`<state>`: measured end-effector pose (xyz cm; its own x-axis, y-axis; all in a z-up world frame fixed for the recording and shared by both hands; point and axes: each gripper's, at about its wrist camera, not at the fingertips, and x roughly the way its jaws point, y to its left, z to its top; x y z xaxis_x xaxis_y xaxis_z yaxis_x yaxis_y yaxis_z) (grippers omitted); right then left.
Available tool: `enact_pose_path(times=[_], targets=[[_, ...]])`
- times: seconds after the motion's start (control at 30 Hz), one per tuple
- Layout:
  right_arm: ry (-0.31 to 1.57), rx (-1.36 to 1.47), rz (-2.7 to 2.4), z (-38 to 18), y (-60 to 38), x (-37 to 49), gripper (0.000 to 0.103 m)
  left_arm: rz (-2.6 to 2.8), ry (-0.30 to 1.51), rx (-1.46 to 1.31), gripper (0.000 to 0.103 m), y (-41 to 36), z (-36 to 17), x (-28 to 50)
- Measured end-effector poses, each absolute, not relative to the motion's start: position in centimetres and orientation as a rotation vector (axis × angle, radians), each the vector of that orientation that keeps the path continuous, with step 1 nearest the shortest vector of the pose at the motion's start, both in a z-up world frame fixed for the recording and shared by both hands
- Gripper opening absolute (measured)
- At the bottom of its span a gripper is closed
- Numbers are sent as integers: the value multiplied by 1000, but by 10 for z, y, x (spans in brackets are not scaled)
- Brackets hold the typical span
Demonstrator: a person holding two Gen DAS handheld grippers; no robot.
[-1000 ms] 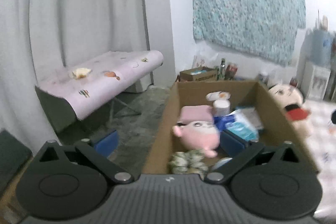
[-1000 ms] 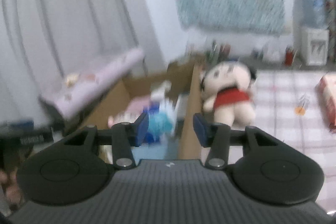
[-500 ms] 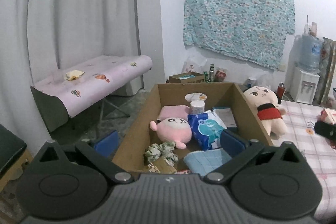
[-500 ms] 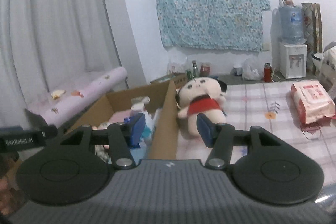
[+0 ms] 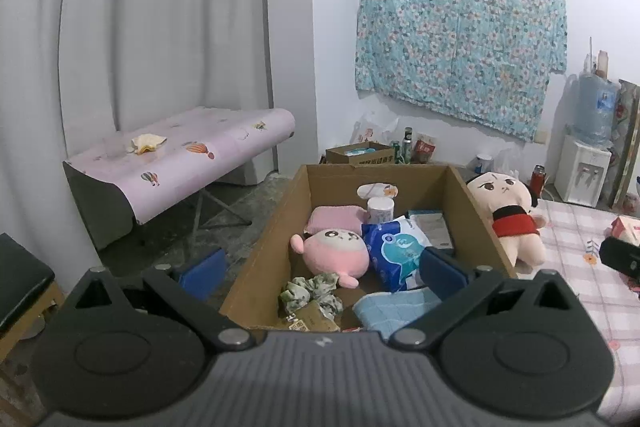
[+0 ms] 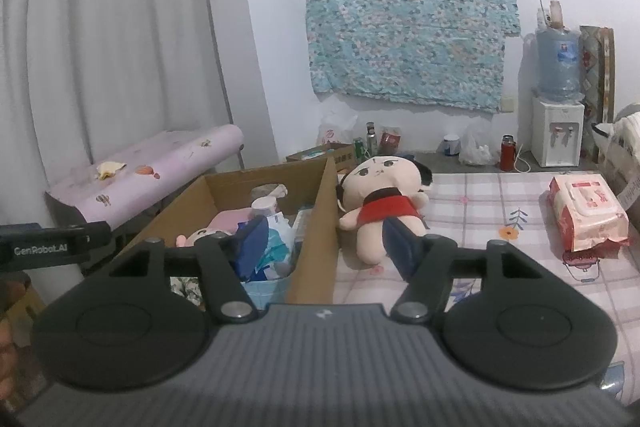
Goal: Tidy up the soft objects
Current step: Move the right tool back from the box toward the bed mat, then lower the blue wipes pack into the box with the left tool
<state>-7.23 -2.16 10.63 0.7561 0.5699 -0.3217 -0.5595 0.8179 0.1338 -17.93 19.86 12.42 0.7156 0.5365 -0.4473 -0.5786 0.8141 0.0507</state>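
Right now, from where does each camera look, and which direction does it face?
Left wrist view: sits on the left tool, facing down into the open brown cardboard box; its two open blue-padded fingers show.
Right wrist view: sits on the right tool, facing the box's right wall and the cream plush doll in red top; its jaws have just been opening, nothing between them.
Both share box, doll, and the turquoise floral wall cloth.
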Motion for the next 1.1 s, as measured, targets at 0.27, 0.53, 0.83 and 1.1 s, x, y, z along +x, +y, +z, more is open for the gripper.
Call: enact_pose_path(times=[0.27,0.53,0.83,1.1], targets=[[384,-1,626,106,-9,-67,64,600,486,-102,103,205,118,-173],[492,-58,801,98,17,-29,57,297,585,64,100,237,111,-122],[639,-291,1088,79,111,10,40,-63,859,351,86,280,63,28],[754,-357,1131,42,150,34,39,-240,1036,272,98,312,8,129]])
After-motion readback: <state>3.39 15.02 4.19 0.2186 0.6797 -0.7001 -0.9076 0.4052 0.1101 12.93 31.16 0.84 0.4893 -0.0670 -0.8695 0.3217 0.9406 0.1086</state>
